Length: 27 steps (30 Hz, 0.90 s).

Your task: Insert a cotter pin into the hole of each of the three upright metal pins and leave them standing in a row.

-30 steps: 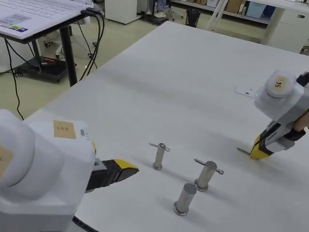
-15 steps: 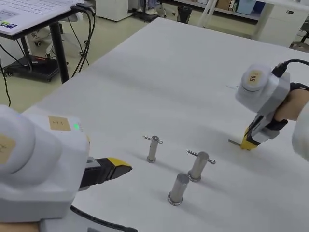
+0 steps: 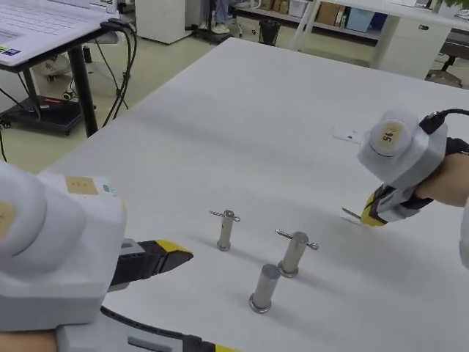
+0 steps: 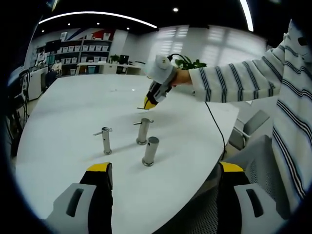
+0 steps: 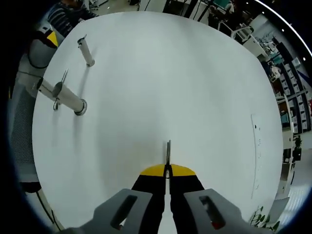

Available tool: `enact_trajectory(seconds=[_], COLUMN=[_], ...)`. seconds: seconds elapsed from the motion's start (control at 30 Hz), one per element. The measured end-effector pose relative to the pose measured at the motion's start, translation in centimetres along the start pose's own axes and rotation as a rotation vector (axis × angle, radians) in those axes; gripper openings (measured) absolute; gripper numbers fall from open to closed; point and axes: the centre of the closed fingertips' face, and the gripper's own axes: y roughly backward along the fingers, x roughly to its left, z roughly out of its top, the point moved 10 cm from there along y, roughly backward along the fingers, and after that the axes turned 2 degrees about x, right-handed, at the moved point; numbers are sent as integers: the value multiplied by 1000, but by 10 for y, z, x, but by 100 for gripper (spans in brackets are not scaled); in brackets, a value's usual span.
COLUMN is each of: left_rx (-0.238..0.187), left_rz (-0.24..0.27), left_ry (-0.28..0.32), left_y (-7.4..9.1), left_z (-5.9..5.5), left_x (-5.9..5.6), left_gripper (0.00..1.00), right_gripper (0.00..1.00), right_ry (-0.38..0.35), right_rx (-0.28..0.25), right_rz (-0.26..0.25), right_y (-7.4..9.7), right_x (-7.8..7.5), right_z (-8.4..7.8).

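Observation:
Three upright metal pins stand near the table's front. The left pin [image 3: 225,232] and the middle pin [image 3: 292,256] each carry a cotter pin through the top. The front pin [image 3: 264,288] has a bare top. To their right, my right gripper [image 3: 368,218] hangs low over the table, shut on a cotter pin [image 3: 352,215] that sticks out from its tips [image 5: 168,150]. My left gripper [image 4: 165,169] is open and holds nothing, with the three pins [image 4: 142,131] ahead of it. One yellow-tipped finger [image 3: 173,253] shows left of the pins.
The white table [image 3: 249,125] stretches away beyond the pins. A small white scrap [image 3: 346,135] lies at the far right. A side stand with a laptop [image 3: 44,22] and hanging cables is off the table's left edge.
The camera has shifted, so everything sits a little lower and further left. The right gripper stays shut on the cotter pin, with its body tilted flatter. The left gripper has hardly moved.

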Motion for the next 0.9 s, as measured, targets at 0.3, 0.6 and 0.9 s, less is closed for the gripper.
enact_trajectory(seconds=[0.3,0.6,0.9], left_rx=[-22,-83,-122], left_rz=[15,9,-8], left_ry=[45,94,139], left_y=[-6,-8,-13], left_z=[5,19,30], left_x=[0,-2,0], left_gripper=[83,77,74], right_gripper=[0,0,0], right_ry=[-44,27,93], right_rx=[-199,-323,-448], right_rz=[-80,-178,-222], right_y=[46,79,102], right_x=[21,46,77], right_z=[6,5,8])
